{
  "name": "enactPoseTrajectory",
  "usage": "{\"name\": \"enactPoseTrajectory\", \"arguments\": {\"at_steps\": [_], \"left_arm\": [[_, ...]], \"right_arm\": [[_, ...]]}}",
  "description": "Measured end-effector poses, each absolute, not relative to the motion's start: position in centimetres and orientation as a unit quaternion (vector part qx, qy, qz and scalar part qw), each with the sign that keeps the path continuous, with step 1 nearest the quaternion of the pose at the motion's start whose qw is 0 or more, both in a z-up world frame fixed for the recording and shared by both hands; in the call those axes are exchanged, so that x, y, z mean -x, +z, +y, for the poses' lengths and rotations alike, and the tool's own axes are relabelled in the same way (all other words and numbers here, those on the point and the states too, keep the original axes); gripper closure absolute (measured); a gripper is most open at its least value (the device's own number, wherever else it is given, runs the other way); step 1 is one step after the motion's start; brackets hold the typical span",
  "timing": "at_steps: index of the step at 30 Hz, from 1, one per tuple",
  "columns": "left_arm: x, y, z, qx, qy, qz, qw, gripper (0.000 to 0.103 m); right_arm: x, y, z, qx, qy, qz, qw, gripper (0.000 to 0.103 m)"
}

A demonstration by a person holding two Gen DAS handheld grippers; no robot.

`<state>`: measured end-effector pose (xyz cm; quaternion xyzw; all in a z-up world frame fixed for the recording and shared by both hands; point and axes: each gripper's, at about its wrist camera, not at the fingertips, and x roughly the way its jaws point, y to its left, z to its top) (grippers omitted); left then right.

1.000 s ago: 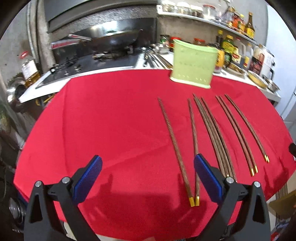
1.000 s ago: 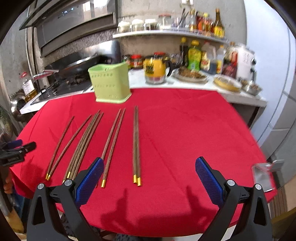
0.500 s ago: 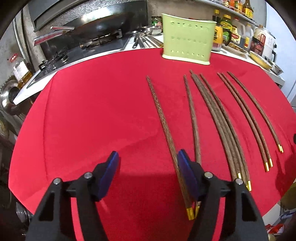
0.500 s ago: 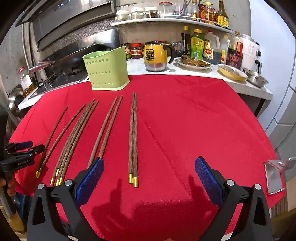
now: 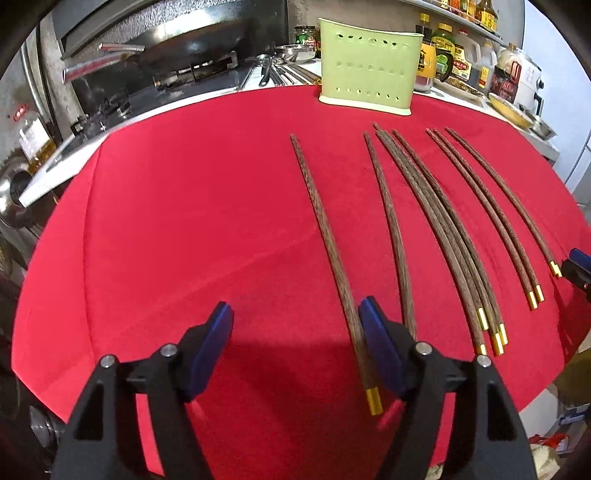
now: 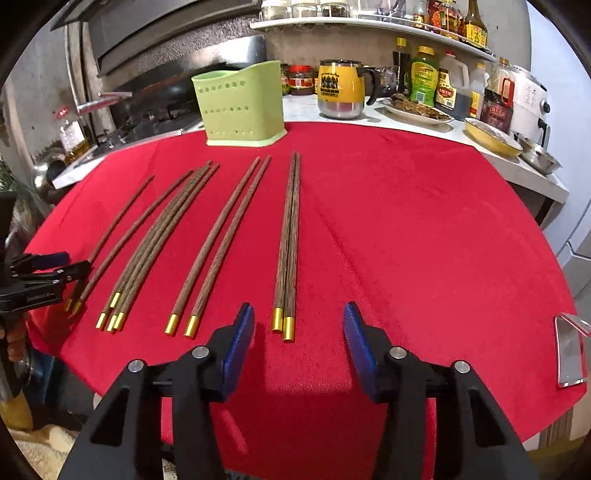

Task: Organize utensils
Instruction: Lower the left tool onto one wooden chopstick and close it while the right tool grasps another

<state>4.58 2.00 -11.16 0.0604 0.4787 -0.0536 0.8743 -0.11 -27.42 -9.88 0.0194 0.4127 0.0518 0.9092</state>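
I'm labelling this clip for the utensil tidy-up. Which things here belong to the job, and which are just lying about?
For the job:
- wooden chopsticks on the red cloth
- green utensil holder
- left gripper, right gripper, both open

Lying about:
- yellow mug
- sauce bottles
- wok

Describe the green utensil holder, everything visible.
The green utensil holder is pale green, plastic-looking, with rows of small round holes in its walls, a wavy open rim and a flared base. It stands upright at the far edge of the red cloth, beyond the chopsticks' tips, apart from them. No utensils stick out of it; inside is hidden.
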Motion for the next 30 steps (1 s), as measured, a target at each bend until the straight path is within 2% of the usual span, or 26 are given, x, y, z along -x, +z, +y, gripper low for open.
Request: {"name": "enactPoseTrajectory", "arguments": {"at_steps": [3,8,10,15,18,23,26,30], "left_arm": [[-4.4,-11.2,1.9,-0.065,-0.056,0.469,0.879,0.032],[-3.9,-11.3,1.9,-0.057,-0.053,0.456,0.887,0.032],[-3.8,-11.3,1.8,-0.059,-0.060,0.455,0.887,0.035],[-3.2,-11.2,1.2,-0.075,-0.083,0.446,0.888,0.053],[-3.1,-11.2,1.1,-0.078,-0.090,0.446,0.887,0.055],[-3.2,-11.2,1.6,-0.074,-0.088,0.449,0.886,0.055],[-3.1,-11.0,2.4,-0.069,-0.082,0.456,0.883,0.066],[-2.6,-10.7,3.6,-0.031,-0.104,0.468,0.877,0.069]], "right_arm": [[0.2,-9.6,-28.3,-0.033,0.054,0.410,0.910,0.076],[0.0,-9.7,-28.6,-0.057,0.076,0.408,0.908,0.077],[-0.5,-10.1,-28.1,-0.043,0.072,0.410,0.908,0.077],[-1.7,-10.9,-27.7,-0.034,0.078,0.422,0.903,0.083],[-2.0,-10.9,-27.4,-0.013,0.065,0.421,0.905,0.089],[-1.8,-11.3,-26.0,0.023,0.068,0.426,0.902,0.089],[-1.3,-11.3,-26.8,0.007,0.062,0.426,0.902,0.089],[-0.5,-11.3,-27.9,-0.016,0.060,0.421,0.905,0.088]]}}
